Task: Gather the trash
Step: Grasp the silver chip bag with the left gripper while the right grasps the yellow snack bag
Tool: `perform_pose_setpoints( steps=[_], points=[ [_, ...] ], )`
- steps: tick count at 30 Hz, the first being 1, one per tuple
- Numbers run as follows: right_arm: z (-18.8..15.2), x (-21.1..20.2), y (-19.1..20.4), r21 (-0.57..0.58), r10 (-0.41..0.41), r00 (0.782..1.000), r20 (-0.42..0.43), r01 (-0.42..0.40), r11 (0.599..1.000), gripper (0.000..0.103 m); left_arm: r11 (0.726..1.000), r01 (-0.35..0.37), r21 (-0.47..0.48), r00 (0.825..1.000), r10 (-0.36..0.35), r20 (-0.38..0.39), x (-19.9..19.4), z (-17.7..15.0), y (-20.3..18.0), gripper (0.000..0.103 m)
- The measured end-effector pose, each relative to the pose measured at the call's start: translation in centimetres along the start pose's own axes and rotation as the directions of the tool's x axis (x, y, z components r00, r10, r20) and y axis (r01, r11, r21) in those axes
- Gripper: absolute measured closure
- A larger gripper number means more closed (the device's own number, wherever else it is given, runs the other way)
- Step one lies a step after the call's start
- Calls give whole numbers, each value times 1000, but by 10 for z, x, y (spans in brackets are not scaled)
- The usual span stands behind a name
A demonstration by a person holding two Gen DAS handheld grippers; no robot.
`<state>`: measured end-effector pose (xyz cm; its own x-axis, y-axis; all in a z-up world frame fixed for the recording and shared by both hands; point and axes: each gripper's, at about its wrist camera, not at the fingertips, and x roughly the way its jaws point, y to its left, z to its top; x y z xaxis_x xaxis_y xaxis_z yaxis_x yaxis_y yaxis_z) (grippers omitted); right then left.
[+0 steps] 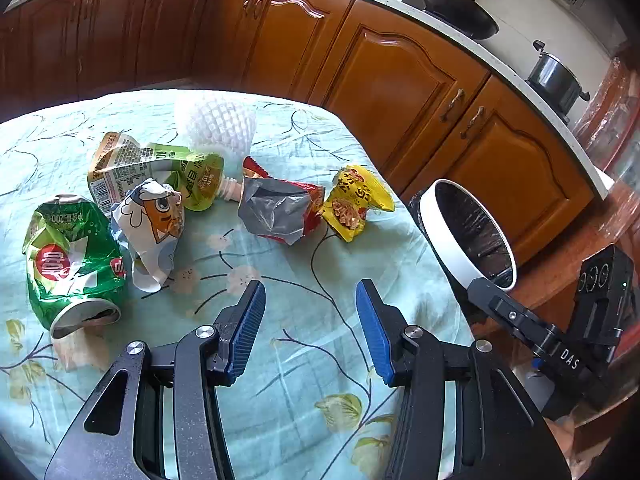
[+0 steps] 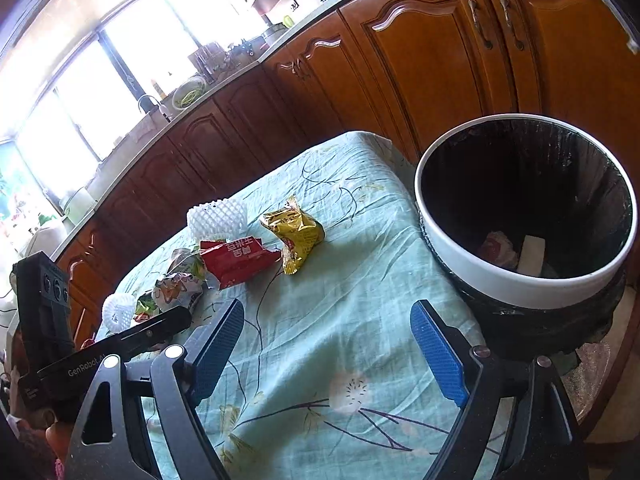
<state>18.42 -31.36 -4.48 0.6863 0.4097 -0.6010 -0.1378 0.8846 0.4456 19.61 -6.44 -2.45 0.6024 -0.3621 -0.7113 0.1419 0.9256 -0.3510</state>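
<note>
Both your left gripper (image 1: 310, 312) and right gripper (image 2: 328, 338) gape empty; two scraps lie in the bin (image 2: 448, 264) at two o'clock, while six wrappers (image 1: 280, 210) wait at eleven.

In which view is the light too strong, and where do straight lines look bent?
Right wrist view: the window is blown out to white and detail there is lost, while the bin interior stays very dark. Left wrist view: light is even, the crushed can shows glare, and the counter edge curves strongly from the fisheye lens. Both views darken at the corners.
</note>
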Motion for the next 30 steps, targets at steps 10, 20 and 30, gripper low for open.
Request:
perform_pose_setpoints(
  steps=[10, 20, 30],
  points=[
    [30, 35, 10, -21, 37, 999, -19, -37, 999, 17, 999, -22, -45, 1000, 22, -4, 13, 17, 19, 55],
    [51, 83, 18, -49, 34, 997, -68, -37, 998, 33, 993, -107, -41, 994, 107, -20, 40, 45, 38, 58],
    [42, 83, 21, -90, 22, 996, -81, -29, 995, 68, 995, -94, 26, 994, 95, -52, 63, 54, 31, 100]
  ],
)
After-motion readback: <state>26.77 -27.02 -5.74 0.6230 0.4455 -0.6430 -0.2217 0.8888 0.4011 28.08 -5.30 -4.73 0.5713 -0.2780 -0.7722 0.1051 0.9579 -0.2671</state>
